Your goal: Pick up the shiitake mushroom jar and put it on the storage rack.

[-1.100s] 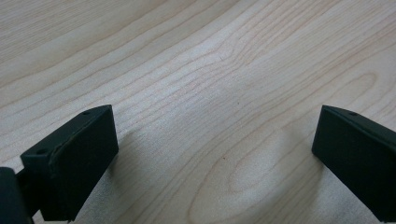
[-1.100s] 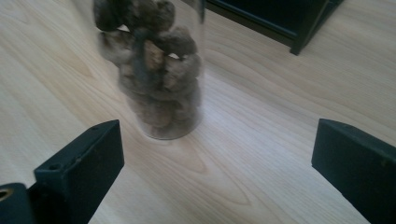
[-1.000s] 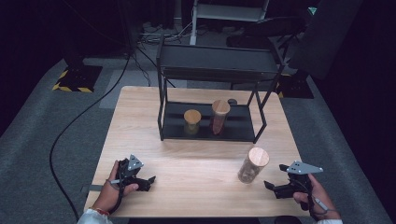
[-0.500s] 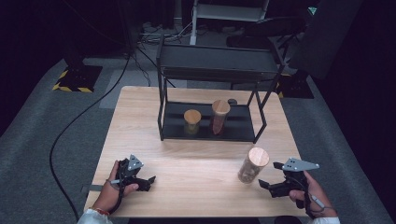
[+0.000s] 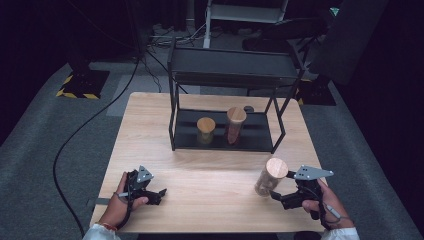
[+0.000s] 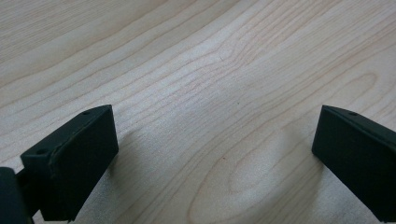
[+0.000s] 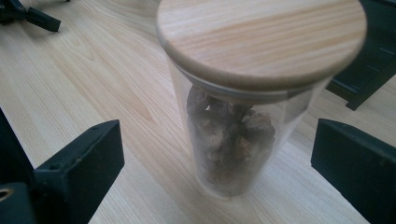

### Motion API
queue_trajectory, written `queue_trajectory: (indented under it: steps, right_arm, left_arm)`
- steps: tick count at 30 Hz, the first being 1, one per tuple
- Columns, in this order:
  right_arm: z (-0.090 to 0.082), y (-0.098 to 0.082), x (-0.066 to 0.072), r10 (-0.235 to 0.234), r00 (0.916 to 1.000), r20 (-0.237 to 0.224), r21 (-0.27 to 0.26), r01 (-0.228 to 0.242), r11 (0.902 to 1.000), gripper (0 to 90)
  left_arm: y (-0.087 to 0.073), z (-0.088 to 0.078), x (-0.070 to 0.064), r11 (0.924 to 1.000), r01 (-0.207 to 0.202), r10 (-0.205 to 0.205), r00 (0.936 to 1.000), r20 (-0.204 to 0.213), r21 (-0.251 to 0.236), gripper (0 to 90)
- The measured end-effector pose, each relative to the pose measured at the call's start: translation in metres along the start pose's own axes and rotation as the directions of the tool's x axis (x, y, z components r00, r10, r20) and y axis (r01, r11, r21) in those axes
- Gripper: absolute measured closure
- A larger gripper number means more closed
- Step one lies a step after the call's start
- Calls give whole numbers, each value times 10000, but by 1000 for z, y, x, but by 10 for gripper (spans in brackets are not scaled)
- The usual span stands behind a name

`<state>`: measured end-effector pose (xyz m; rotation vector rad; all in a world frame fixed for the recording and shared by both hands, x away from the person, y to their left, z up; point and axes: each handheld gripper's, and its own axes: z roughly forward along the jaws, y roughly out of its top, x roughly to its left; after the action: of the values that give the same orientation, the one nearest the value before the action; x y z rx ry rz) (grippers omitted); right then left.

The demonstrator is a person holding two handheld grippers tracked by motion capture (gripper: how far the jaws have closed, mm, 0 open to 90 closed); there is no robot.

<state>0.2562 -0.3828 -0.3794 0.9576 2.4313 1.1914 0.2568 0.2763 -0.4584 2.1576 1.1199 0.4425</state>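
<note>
Dark room all round, grey carpet underneath, pale wooden tabletop in the middle. Toward the far edge, a black metal shelf, with two wood-lidded jars on its lower tray: a short jar and a taller jar just beside it, tucked in as if already stored.

Near the front right corner, upright and alone on the bare wood: a tall glass jar with a wooden lid, brownish lumps inside. Probably next in line for the shelf, judging by its two neighbours there.

Right gripper just beside that jar, pointed at it; in the right gripper view jaws spread wide, one on each side of the glass, apart from it, nothing gripped. Low aim, likely for a hold on the body rather than the loose-looking lid.

Left gripper near the front left corner, well apart from the jar, jaws wide over bare wood, holding nothing; seemingly parked out of the way.
</note>
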Motion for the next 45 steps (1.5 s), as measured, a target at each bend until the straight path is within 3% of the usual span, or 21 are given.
queue_trajectory:
  steps: [7,18,23,30,40,45]
  right_arm:
    - [6,7,1,-21,10000,23,-56,21,10000,24]
    - [15,16,2,602,9979,249,-158,-598,9981,40]
    - [20,19,5,845,9957,369,-317,-834,9960,82]
    - [22,19,5,1312,9893,638,-454,-1284,9907,207]
    - [22,22,8,1034,9917,767,-378,-1008,9942,226]
    - [23,23,12,1194,9879,986,-433,-1156,9924,232]
  left_arm:
    - [0,0,0,10000,-5,5,10000,-3,1,0]
    - [0,0,0,10000,0,0,10000,0,1,0]
    - [0,0,0,10000,-2,2,10000,0,1,0]
    - [0,0,0,10000,-3,3,10000,0,1,0]
    - [0,0,0,10000,-3,3,10000,0,3,0]
    - [0,0,0,10000,-4,4,10000,-2,3,0]
